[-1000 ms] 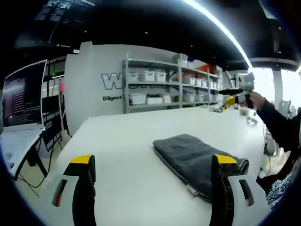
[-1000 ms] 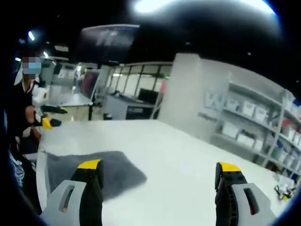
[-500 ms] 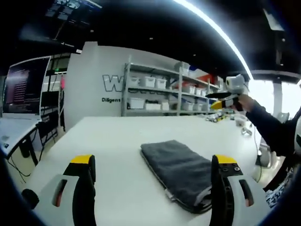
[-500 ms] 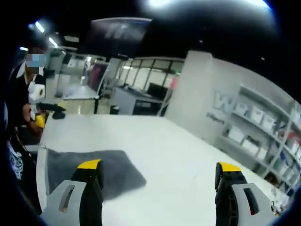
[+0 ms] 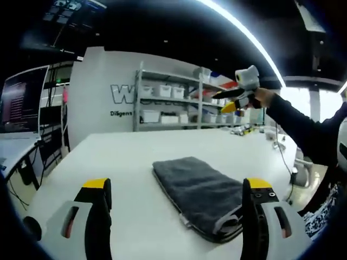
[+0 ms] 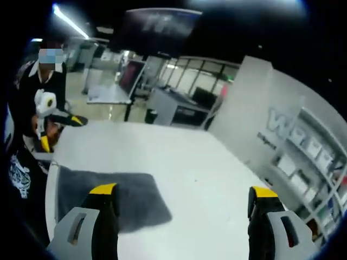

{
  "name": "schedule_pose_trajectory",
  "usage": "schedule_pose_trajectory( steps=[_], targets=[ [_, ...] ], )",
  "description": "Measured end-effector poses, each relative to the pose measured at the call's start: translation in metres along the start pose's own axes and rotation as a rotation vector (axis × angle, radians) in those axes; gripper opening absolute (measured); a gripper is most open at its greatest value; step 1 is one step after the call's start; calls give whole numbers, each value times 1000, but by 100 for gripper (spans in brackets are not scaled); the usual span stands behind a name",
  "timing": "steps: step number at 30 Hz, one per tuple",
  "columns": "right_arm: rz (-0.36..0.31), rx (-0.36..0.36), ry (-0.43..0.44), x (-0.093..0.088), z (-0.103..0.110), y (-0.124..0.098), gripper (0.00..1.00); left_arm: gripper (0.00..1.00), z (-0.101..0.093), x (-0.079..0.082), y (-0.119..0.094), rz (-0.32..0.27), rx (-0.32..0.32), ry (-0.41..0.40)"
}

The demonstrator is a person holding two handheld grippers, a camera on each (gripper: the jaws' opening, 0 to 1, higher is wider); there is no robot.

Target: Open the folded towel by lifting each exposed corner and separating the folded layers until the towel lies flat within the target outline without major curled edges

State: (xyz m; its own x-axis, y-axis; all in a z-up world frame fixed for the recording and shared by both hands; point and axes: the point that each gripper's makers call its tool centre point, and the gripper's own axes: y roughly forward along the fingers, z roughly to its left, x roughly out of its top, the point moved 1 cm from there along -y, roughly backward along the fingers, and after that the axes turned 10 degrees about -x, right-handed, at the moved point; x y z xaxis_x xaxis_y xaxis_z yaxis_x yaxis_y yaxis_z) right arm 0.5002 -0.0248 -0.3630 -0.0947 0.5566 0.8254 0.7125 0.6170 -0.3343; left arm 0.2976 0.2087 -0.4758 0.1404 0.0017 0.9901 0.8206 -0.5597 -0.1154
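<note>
Lay folded on the white table point(image 5: 124, 157): grey towel point(image 5: 198, 192), soft, limp, light; best pinched at near corner's top layer. Hovered above with jaws apart: left tool point(image 5: 176, 208), right tool point(image 6: 184, 214)

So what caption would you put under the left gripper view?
Folded gray towel waits on the white table, both grippers open.
</note>
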Motion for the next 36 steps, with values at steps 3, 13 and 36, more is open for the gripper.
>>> schedule_pose_trajectory(
  steps=[3, 13, 36],
  targets=[
    [20, 30, -11, 4, -2, 13, 99, 96, -3, 0, 1, 4, -2, 13],
    [87, 198, -117, 7, 19, 51, 93, 94, -15, -24, 9, 58, -1, 68],
    [130, 291, -174, 29, 41, 100, 87, 81, -37, -58, -1, 129, 30, 189]
  ],
)
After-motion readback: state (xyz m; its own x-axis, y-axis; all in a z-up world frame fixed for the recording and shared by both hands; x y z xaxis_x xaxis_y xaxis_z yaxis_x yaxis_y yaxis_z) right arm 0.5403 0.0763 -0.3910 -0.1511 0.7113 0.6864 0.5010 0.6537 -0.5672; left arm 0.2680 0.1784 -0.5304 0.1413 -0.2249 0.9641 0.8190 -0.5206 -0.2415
